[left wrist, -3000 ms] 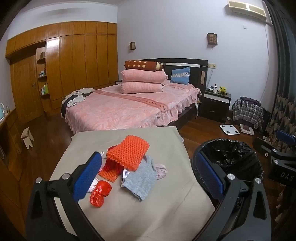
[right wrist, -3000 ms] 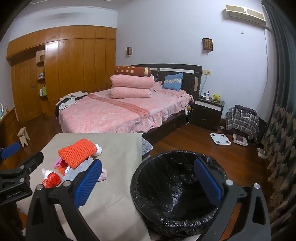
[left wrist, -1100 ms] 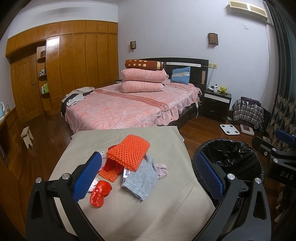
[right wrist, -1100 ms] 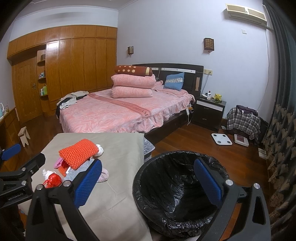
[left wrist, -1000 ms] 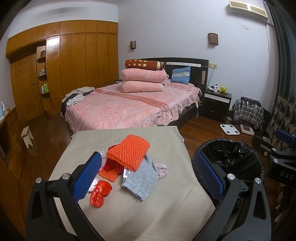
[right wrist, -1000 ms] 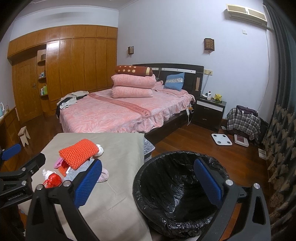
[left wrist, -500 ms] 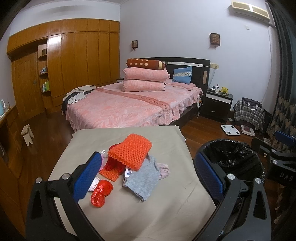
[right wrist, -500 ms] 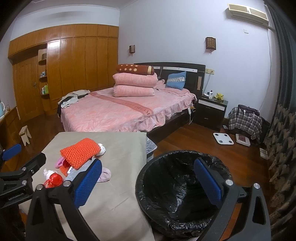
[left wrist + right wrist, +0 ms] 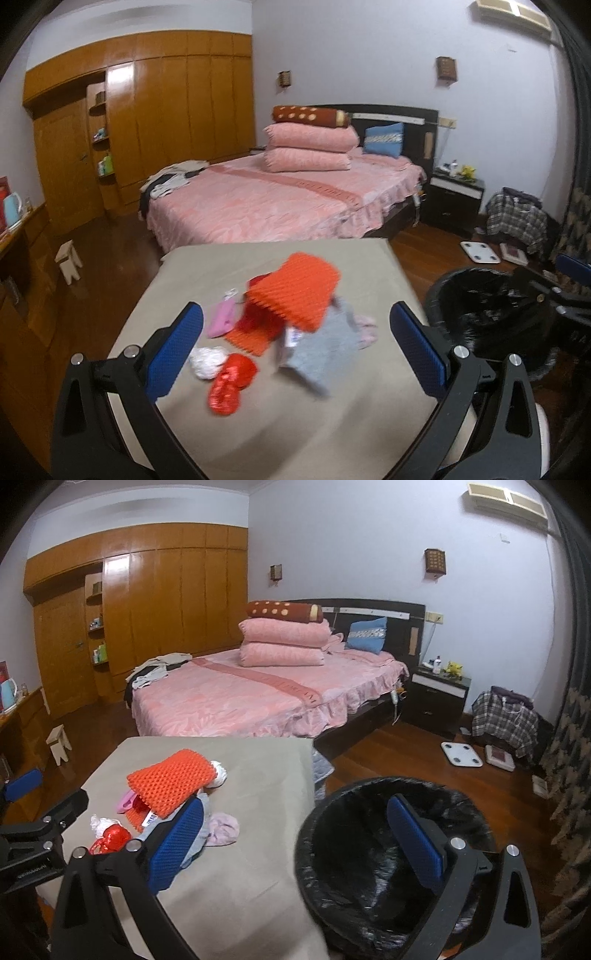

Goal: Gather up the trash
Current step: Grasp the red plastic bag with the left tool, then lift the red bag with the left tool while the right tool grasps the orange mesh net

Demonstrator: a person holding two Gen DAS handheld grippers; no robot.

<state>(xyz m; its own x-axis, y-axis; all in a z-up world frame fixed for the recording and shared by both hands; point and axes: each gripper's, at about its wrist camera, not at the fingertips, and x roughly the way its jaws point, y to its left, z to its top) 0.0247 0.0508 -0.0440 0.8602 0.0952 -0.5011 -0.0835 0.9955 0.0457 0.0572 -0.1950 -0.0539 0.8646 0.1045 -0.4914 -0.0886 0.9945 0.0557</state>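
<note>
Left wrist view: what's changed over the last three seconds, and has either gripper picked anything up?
The left gripper has swung left and closer to the pile: the red wrapper now sits between its open jaws and the trash bin has slid rightward. The frame is motion-blurred. The right gripper has barely shifted. Nothing was grasped or released; the orange knit piece and grey cloth lie as before.

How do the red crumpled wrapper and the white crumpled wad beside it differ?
The red wrapper is shiny and foil-like; the white wad looks matte, like paper or tissue. The red wrapper is larger and lies nearer the left gripper; the white wad sits just behind it. Both are crumpled and rest on the beige table cover, ungrasped.
</note>
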